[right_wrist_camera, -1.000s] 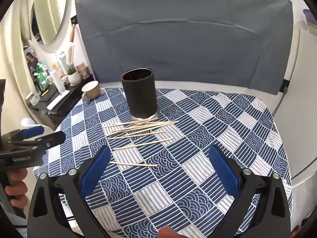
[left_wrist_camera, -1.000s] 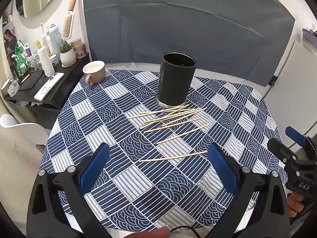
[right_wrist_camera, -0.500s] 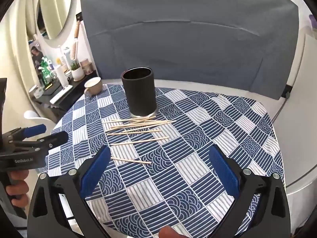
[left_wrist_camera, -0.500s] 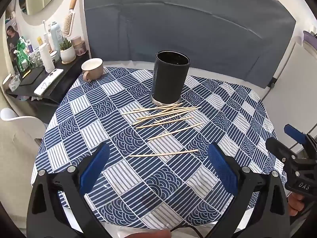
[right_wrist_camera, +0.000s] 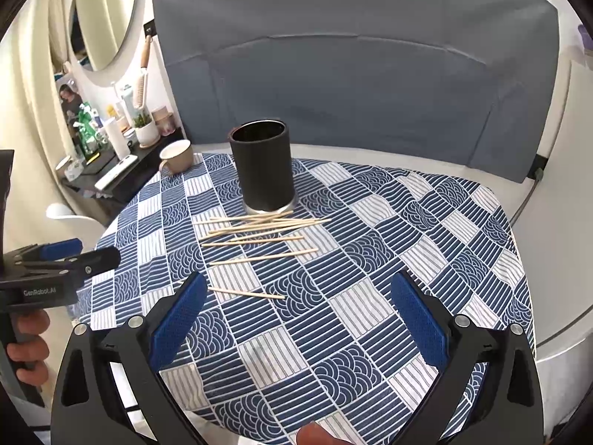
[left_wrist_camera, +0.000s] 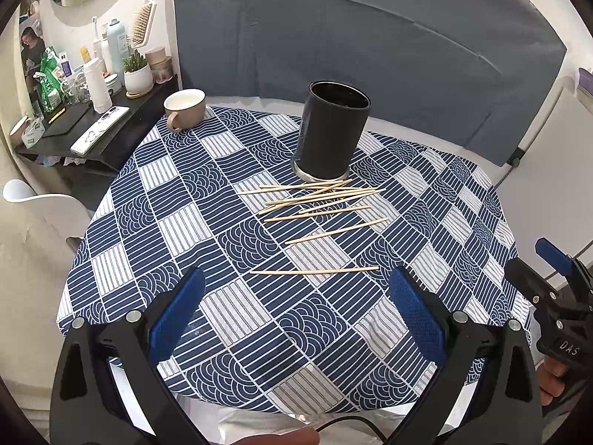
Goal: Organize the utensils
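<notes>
Hovering over the near edge of the table, the left gripper [left_wrist_camera: 296, 296] has its blue pads spread wide with nothing between them, and the right gripper [right_wrist_camera: 296, 300] is just as wide and just as bare. Under both lies a blue-and-white patterned tablecloth [left_wrist_camera: 207, 200] covering a round table, its near hem cut off by the gripper frames.

One wooden stick [left_wrist_camera: 315, 270] lies alone closest to the grippers, a second stick [left_wrist_camera: 335, 230] sits a little farther on, and beyond that a loose pile of sticks [left_wrist_camera: 315, 196] crosses over itself, so an exact count is hard to make out. The pile's far edge nearly reaches the base of a black cylindrical holder [left_wrist_camera: 331, 137], which stands upright; its inside is too dark to see into.

Farther left, a beige mug [left_wrist_camera: 185, 109] sits at the cloth's far rim. Beyond it a dark side shelf [left_wrist_camera: 92, 129] carries bottles, a small potted plant [left_wrist_camera: 138, 74] and other items too small to identify. A grey fabric backdrop [right_wrist_camera: 352, 85] closes off the rear, and a round mirror [right_wrist_camera: 103, 15] hangs on the left wall, partly cropped.
</notes>
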Motion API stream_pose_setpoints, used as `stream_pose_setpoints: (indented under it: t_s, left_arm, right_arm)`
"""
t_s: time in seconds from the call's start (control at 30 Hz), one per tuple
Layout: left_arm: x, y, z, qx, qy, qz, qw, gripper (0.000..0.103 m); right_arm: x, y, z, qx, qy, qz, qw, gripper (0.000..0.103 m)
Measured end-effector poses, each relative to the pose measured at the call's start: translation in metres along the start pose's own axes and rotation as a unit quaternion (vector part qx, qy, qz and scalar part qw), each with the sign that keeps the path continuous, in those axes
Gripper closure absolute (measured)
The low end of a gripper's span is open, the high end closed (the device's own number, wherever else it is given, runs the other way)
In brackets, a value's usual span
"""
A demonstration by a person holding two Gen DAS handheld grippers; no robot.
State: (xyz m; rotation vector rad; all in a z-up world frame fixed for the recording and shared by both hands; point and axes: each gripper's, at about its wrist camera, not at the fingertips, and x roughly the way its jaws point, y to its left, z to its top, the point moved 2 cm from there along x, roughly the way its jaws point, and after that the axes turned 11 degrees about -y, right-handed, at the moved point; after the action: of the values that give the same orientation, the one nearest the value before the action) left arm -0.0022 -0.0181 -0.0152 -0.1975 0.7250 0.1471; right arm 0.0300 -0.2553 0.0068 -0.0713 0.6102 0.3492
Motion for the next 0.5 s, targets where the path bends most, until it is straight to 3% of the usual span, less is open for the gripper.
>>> stream_pose_setpoints:
  t_s: [0.5]
  left_arm:
    - [0.003,-0.001,-0.011,0.010,0.009,-0.011,0.9998,0.006]
  right_arm:
    - [-0.011,0.001,-0.012,-0.004,0.016,-0.015,1.000,0.008]
